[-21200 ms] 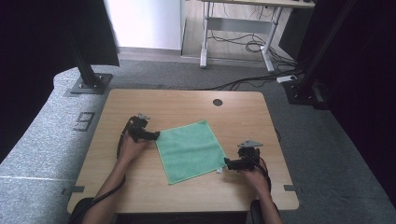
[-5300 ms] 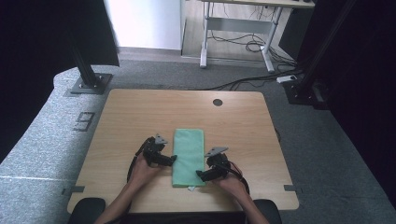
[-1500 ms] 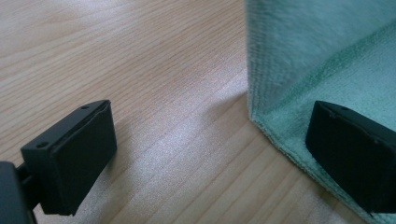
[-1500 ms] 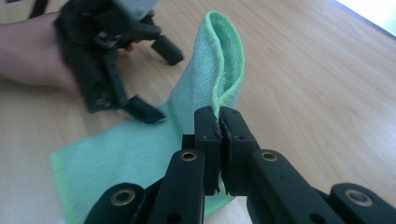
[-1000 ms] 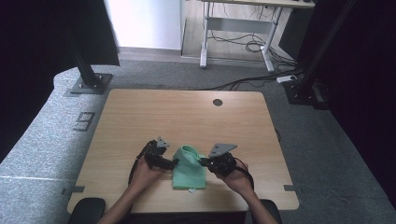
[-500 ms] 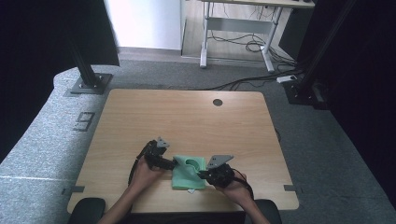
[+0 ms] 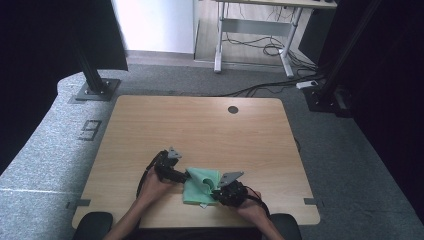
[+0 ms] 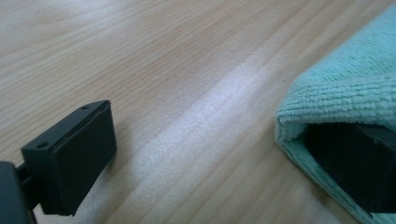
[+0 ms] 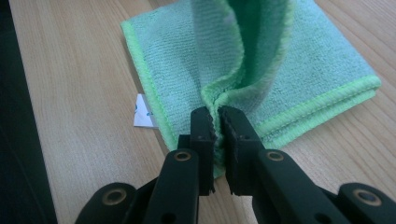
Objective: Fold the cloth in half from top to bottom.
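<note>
On the wooden bench (image 7: 200, 125) a folded green cloth (image 7: 200, 185) lies near the person's edge. The right tool (image 9: 217, 122) is clamped on its doubled edge; the left tool (image 8: 224, 149) stands apart, one jaw tucked inside the fold.

High cam above near table (image 7: 200, 125) edge, looking fwd/down, gripper cams low, close-up — all share green cloth (image 7: 200, 181).

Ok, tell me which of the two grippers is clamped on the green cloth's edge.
The right gripper: its jaws pinch a raised edge of the green cloth. The left gripper stands open, one jaw tucked inside the cloth's fold.
</note>
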Motion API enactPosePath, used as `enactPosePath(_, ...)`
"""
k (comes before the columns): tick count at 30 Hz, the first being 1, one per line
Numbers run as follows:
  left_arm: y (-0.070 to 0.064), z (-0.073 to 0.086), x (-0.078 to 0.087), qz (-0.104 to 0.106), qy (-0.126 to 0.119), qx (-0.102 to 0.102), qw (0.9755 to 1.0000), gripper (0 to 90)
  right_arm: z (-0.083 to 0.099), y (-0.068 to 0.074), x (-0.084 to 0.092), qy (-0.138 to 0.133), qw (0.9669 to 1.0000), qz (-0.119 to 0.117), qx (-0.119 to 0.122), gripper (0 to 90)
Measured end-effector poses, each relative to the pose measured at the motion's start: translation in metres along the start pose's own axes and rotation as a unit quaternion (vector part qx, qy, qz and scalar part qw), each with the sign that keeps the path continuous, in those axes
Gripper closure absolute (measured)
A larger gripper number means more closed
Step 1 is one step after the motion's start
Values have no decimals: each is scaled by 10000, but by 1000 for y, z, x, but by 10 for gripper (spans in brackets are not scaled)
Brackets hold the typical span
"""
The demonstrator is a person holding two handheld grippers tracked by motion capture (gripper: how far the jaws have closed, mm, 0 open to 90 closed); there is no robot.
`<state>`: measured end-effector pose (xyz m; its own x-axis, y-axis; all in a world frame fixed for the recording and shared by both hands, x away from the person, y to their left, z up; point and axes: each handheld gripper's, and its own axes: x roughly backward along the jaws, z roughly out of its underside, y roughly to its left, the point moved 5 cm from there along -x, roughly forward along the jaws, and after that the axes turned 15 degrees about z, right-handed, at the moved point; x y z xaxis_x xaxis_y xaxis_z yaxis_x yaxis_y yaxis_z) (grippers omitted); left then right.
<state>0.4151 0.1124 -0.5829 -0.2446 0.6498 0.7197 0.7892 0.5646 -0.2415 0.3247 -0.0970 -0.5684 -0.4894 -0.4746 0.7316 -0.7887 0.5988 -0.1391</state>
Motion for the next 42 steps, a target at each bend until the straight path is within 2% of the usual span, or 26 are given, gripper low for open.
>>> enactPosePath(2, -5, 0, 6, 235, 90, -23, 9997, 60, 0, 0, 0, 8, 10000, 16, 0, 819)
enactPosePath(6, -15, -3, 24, 412, 47, -196, 9989, 59, 1, 0, -1, 3, 10000, 5, -30, 817)
enactPosePath(10, -11, -14, 40, 330, -245, -162, 9990, 61, 0, 0, -1, -1, 10000, -10, -41, 808)
enactPosePath(14, -5, -30, 35, 226, -298, -173, 9992, 64, 0, 0, -1, 16, 9999, -45, -112, 807)
enactPosePath(19, -2, -41, 18, 355, -225, -293, 9987, 69, 0, 0, 1, -3, 9999, -53, -147, 768)
enactPosePath(22, -3, -37, 13, 420, -47, -391, 9983, 69, -1, 0, 7, -44, 9998, -23, -203, 684)
enactPosePath(24, -3, -31, 13, 504, -8, -384, 9980, 69, -1, -3, 15, -79, 9997, 51, -246, 624)
enactPosePath(28, -5, -22, 13, 606, 18, -323, 9976, 75, 0, -16, 28, -254, 9984, 153, -491, 538)
enactPosePath(31, -11, -15, 14, 638, 100, -356, 9973, 75, 1, -27, 32, -293, 9967, 345, -668, 504)
enactPosePath(35, -25, -8, 18, 688, 166, -454, 9965, 75, -2, -35, 25, -295, 9946, 427, -893, 449)
enactPosePath(42, -53, 9, 26, 854, 230, -627, 9941, 75, -5, -27, 4, -103, 9952, 534, -812, 386)
